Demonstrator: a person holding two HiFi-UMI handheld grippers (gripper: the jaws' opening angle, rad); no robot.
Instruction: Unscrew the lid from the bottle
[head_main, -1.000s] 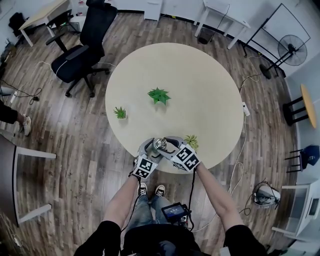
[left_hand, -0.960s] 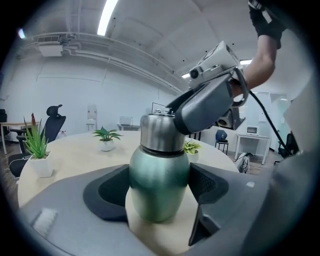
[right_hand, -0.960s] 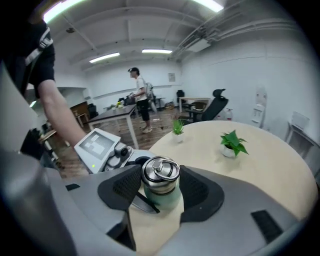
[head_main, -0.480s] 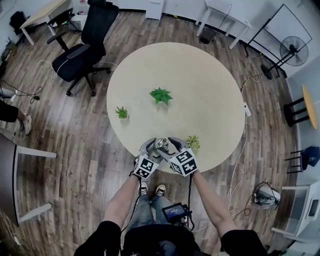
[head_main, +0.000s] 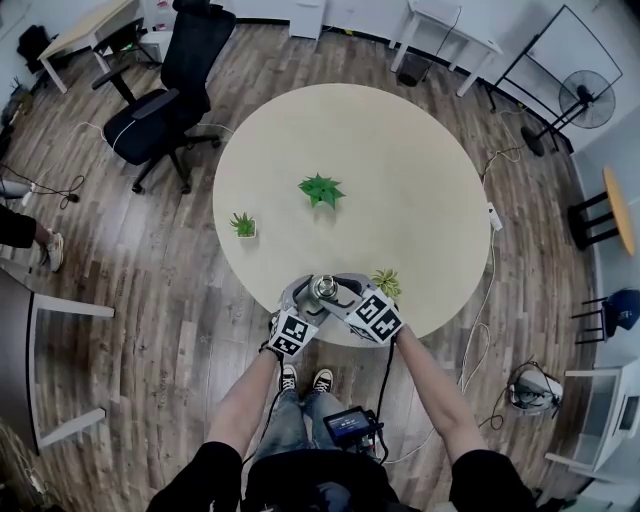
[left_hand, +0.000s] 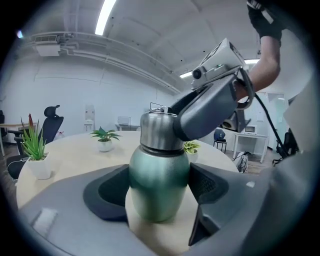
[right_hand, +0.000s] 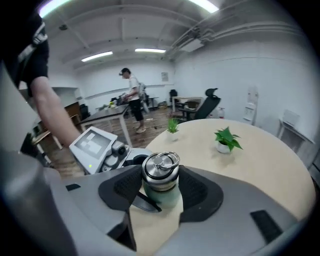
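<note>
A green bottle (left_hand: 159, 185) with a steel ring-topped lid (right_hand: 160, 167) stands near the front edge of the round table (head_main: 400, 170). My left gripper (left_hand: 159, 197) holds the bottle's body, with a pad pressed on each side. My right gripper (right_hand: 160, 181) comes in from the right at lid height, and its jaws are closing with the pads against both sides of the lid. In the head view both grippers meet round the bottle (head_main: 322, 289). From the left gripper view, the right gripper's finger (left_hand: 210, 107) lies across the lid.
A small potted plant (head_main: 384, 283) stands just right of the bottle. Two more plants (head_main: 319, 190) (head_main: 241, 224) sit farther back on the table. A black office chair (head_main: 170, 90) is beyond the table at left. A person (right_hand: 132, 95) stands far off.
The right gripper swung a little left and toward me, then back to the right round the lid. The left gripper and the bottle stayed put.
</note>
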